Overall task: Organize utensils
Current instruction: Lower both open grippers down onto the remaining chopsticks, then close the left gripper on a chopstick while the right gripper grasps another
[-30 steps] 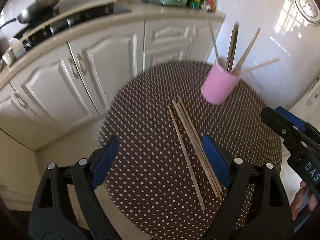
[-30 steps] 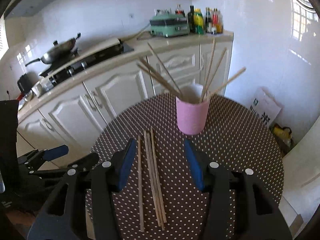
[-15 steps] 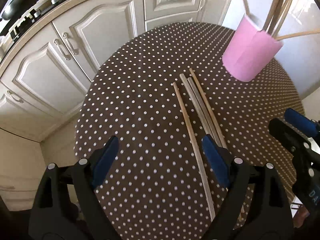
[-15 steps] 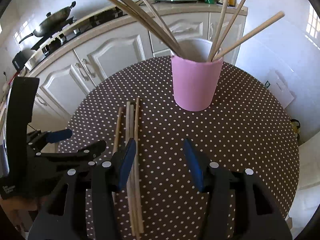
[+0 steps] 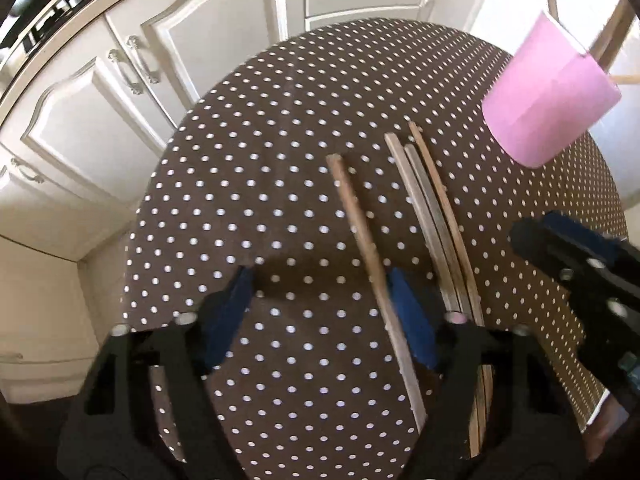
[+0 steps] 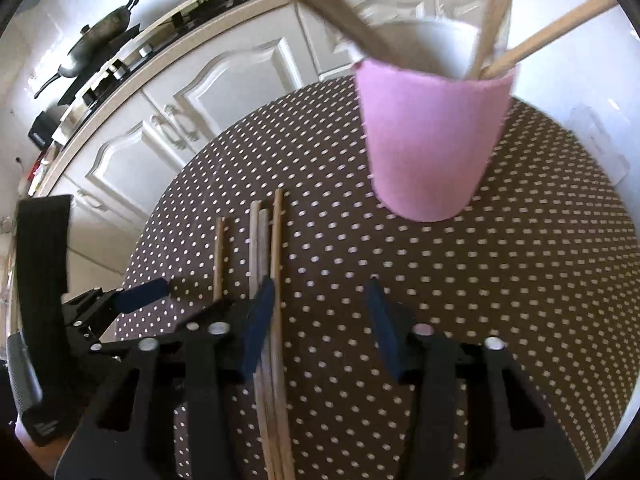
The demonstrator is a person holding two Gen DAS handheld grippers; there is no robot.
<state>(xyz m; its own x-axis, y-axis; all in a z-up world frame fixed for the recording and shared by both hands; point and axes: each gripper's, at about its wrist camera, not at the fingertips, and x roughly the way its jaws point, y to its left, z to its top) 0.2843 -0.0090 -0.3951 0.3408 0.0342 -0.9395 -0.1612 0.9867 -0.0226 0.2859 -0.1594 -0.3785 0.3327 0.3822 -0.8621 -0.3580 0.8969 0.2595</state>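
Looking down at the round table (image 5: 240, 168) with its brown cloth and white dots, I see 4 wooden chopsticks lying flat on it. In the left wrist view, 1 chopstick (image 5: 362, 240) lies alone in the middle of the frame, and a bunch of 3 chopsticks (image 5: 434, 208) lies just to its right, side by side and touching.

My left gripper (image 5: 320, 312) is low over the cloth, at the bottom of the frame. Its jaws have just been closing, but they are not pressing on anything. The lone chopstick runs between them, right beside the right blue pad (image 5: 412, 324). I cannot tell if the pad touches it.

My right gripper (image 6: 320, 320) sits at the bottom of the right wrist view. Its jaws have just been closing too, and they are not clenched on anything. One stick of the bunch runs just inside the left blue pad (image 6: 258, 328), and the other 2 pass under it.

The pink cup (image 6: 432, 140) stands upright on the table in the upper right of the frame, near the tips of the bunch. More chopsticks (image 6: 556, 32) lean out of it.

White cupboards (image 5: 132, 92) stand behind the table, in the upper left.
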